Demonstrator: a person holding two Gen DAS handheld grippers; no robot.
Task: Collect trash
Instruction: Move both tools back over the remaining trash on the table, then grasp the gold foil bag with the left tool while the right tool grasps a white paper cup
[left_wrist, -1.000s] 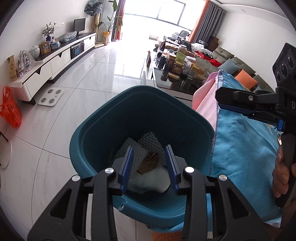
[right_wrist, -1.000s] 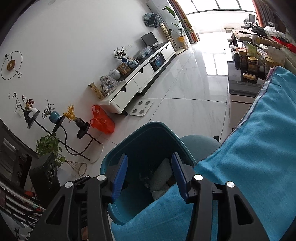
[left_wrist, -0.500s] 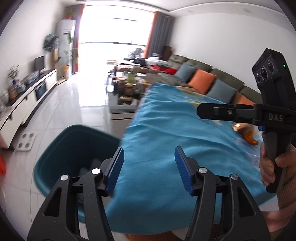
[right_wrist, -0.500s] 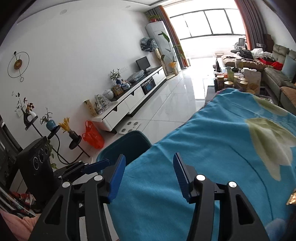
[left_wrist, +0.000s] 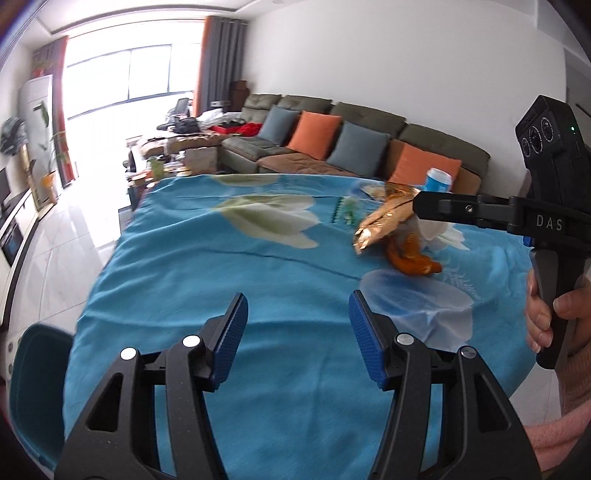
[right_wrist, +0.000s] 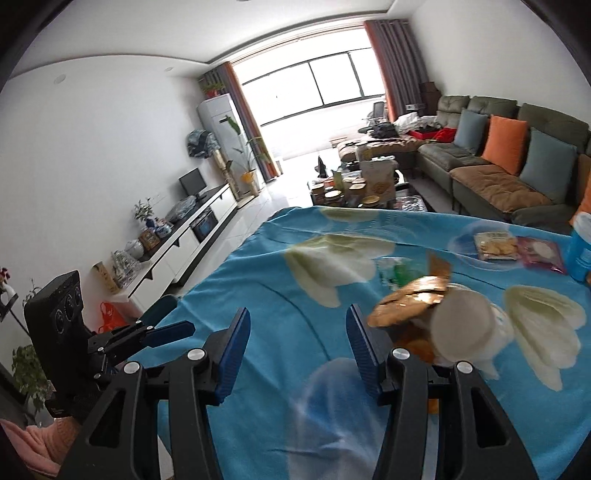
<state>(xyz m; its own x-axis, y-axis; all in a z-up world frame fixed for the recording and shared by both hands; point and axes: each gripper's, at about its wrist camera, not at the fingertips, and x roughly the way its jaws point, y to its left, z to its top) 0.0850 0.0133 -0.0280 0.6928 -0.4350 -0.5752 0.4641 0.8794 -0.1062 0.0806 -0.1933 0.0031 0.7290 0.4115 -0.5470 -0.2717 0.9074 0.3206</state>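
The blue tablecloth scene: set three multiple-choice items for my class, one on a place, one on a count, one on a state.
1. Where is the teal bin?
A. On the sofa
B. On the floor, by the table's left edge
C. On the cloth

2. How many orange cushions show on the sofa in the left wrist view?
A. Two
B. Five
C. None

3. How are the left gripper's jaws?
A. Apart and empty
B. Shut on a wrapper
C. Shut on the cloth

Answers:
1 B: the teal bin sits below the blue tablecloth.
2 A: two orange cushions lie on the sofa.
3 A: the left gripper has only cloth showing between its pads; the gold wrapper lies apart.
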